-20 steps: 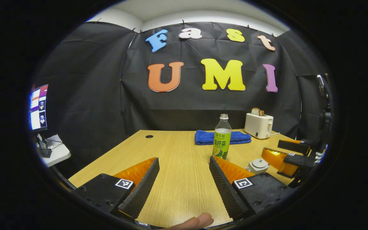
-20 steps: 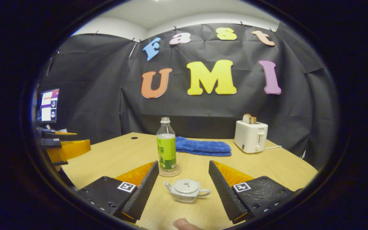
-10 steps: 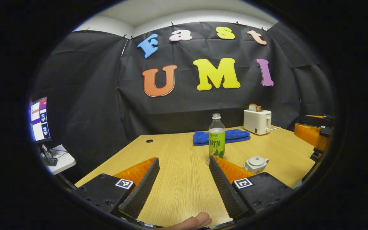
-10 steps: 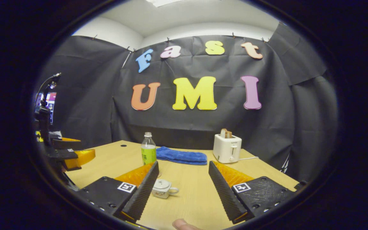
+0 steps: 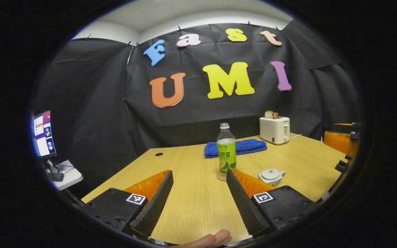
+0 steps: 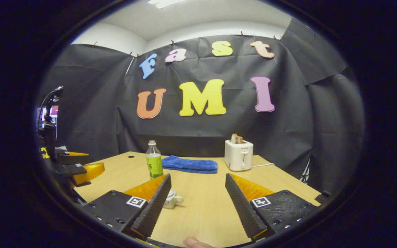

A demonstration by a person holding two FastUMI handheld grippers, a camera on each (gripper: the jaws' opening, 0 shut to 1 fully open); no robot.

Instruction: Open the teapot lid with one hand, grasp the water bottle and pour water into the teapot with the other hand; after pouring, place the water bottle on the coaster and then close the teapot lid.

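Both grippers hover over the light wooden surface (image 5: pixel 191 206) with nothing between their fingers. In the left gripper view, the left gripper (image 5: pixel 198 203) has its jaws spread wide apart, and bare wood runs between them toward the far edge. In the right gripper view the right gripper (image 6: pixel 196 203) is likewise spread wide over bare wood.

From the left gripper view, the clear plastic water bottle with a green label (image 5: pixel 226 151) stands upright on a round tan coaster (image 5: pixel 221 177), just beyond the tip of that gripper's right finger. The small white ceramic teapot (image 5: pixel 271 176) sits to the right of the bottle, near it but apart, with its lid on; part of it is hidden behind the finger. In the right gripper view the bottle stands past the left finger, and the teapot's handle side peeks out beside that finger.

Behind the bottle lies a folded blue cloth (image 5: pixel 246 146), and further right a white toaster with bread in its slot (image 5: pixel 274 129), both near the far edge against the black wall. A small dark round hole (image 5: pixel 159 154) marks the surface toward its far left corner. The middle and near part of the surface, as well as the stretch right of the teapot up to the right edge, is open wood. A lit monitor (image 5: pixel 43 132) stands off the surface at the left. A fingertip (image 5: pixel 207 239) shows at the bottom edge of the left gripper view.
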